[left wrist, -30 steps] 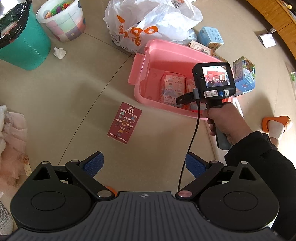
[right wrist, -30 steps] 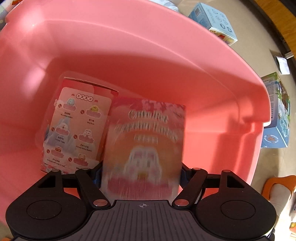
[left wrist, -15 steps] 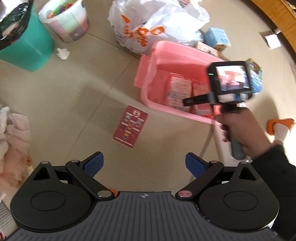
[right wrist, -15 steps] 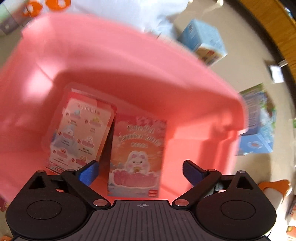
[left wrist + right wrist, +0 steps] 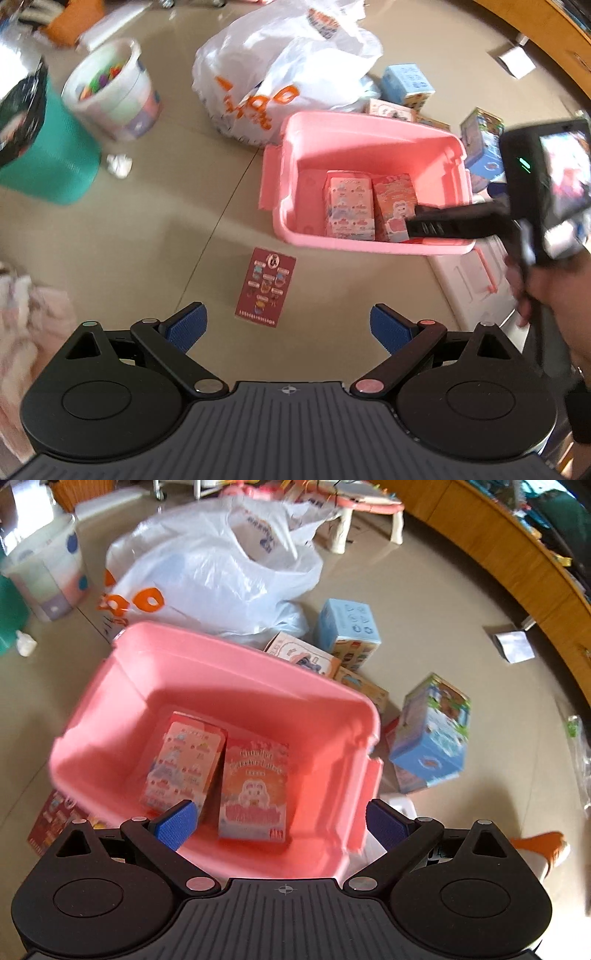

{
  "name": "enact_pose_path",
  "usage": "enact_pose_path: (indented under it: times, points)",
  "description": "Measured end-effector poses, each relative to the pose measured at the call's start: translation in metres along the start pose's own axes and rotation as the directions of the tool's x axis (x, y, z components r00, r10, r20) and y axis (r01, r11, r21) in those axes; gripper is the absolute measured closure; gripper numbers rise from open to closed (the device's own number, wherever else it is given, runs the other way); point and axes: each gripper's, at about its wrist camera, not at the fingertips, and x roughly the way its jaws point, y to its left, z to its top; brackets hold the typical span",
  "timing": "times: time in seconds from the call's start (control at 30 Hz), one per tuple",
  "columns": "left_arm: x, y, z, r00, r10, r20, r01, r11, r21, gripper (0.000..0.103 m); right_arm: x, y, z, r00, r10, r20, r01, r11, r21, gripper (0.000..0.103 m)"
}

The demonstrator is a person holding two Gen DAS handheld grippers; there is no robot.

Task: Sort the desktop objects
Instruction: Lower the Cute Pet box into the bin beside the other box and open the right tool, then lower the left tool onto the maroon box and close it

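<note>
Two boxes now lie in the pink bin (image 5: 229, 672): the right tool (image 5: 280, 818), open and empty, released the rabbit box (image 5: 255, 790); the left tool (image 5: 286, 325), open, hovers near the maroon box (image 5: 265, 288) beside the bin.

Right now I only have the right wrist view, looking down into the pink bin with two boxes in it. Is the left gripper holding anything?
Observer: No. The left gripper is open and empty, above the floor.
Operator: What lies nearest to it?
Observer: A maroon box lies flat on the floor just ahead of its fingers, outside the pink bin and apart from it.
Operator: What is in the white bucket at my far left?
Observer: The white bucket holds small colourful pieces, too blurred to name.
</note>
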Motion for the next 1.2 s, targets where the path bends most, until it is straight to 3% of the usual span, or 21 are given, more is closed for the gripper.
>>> enact_pose_path:
  times: [0.1, 0.33, 0.4, 0.5, 0.6, 0.73, 0.87, 1.0, 1.2]
  points:
    - [-0.006, -0.008, -0.002, 0.999, -0.003, 0.037, 0.001, 0.999, 0.044, 0.006, -0.021, -0.003, -0.027, 0.999, 0.012, 0.035, -0.012, 1.0, 0.027, 0.006]
    - [-0.022, -0.003, -0.001, 0.987, -0.064, 0.148, 0.064, 0.998, 0.011, 0.006, -0.068, 0.003, -0.104, 0.982, 0.039, 0.185, -0.05, 0.997, 0.057, 0.005]
    - [-0.023, 0.001, -0.003, 0.984, -0.062, 0.168, 0.069, 0.997, -0.037, 0.006, -0.076, 0.003, -0.124, 0.976, 0.044, 0.213, -0.063, 0.995, 0.083, 0.0]
    - [-0.02, 0.01, -0.006, 0.981, -0.089, 0.173, 0.109, 0.988, -0.11, 0.006, -0.083, 0.004, -0.151, 0.966, 0.046, 0.253, -0.074, 0.992, 0.103, 0.0]
    - [-0.012, 0.02, -0.009, 0.981, -0.124, 0.148, 0.15, 0.972, -0.182, 0.006, -0.081, 0.006, -0.171, 0.965, 0.061, 0.253, -0.091, 0.99, 0.107, 0.0]
    - [-0.003, 0.033, -0.018, 0.967, -0.181, 0.177, 0.216, 0.954, -0.208, 0.006, -0.07, 0.004, -0.191, 0.974, 0.066, 0.218, -0.095, 0.988, 0.124, 0.0]
    - [0.0, 0.04, -0.027, 0.965, -0.105, 0.242, 0.156, 0.966, -0.204, 0.006, -0.056, -0.004, -0.206, 0.983, 0.063, 0.17, -0.093, 0.98, 0.176, 0.0]
    - [0.003, 0.034, -0.034, 0.946, -0.011, 0.323, 0.049, 0.993, -0.11, 0.006, -0.045, -0.014, -0.22, 0.985, 0.085, 0.148, -0.118, 0.966, 0.23, 0.0]
    - [0.018, 0.021, -0.042, 0.941, -0.008, 0.339, -0.015, 0.998, 0.065, 0.006, -0.033, -0.018, -0.238, 0.989, 0.086, 0.119, -0.112, 0.967, 0.23, 0.0]
